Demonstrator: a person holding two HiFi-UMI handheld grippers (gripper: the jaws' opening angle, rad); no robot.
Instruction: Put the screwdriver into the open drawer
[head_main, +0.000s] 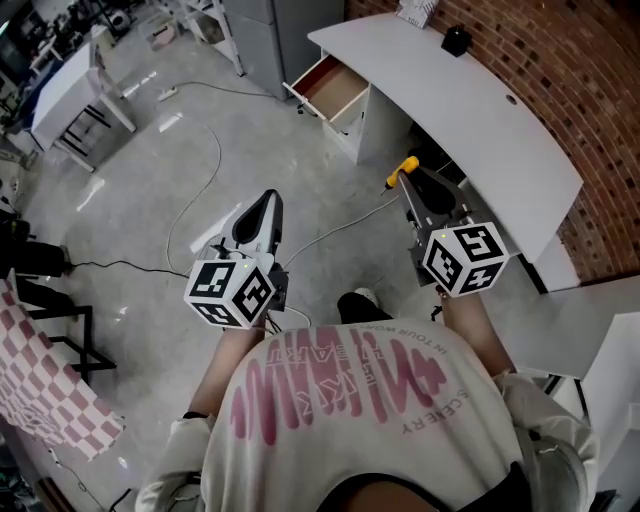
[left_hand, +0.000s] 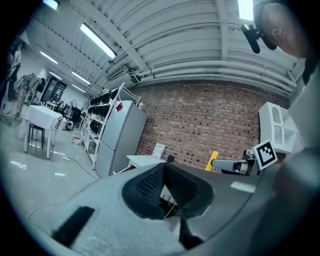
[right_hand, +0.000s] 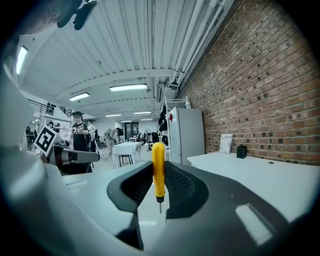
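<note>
One yellow screwdriver sits clamped in the right gripper; left gripper jaws together, empty. A jolt before the distant open drawer could shake it loose.

Glossy yellow plastic on the screwdriver handle, bare metal at its tip. Matt black, ribbed, rubbery-looking pads on the fingers. Smooth matt white on the desk; pale wood inside the drawer. Rough red brick on the wall. Polished grey concrete on the floor, faintly shiny.
</note>
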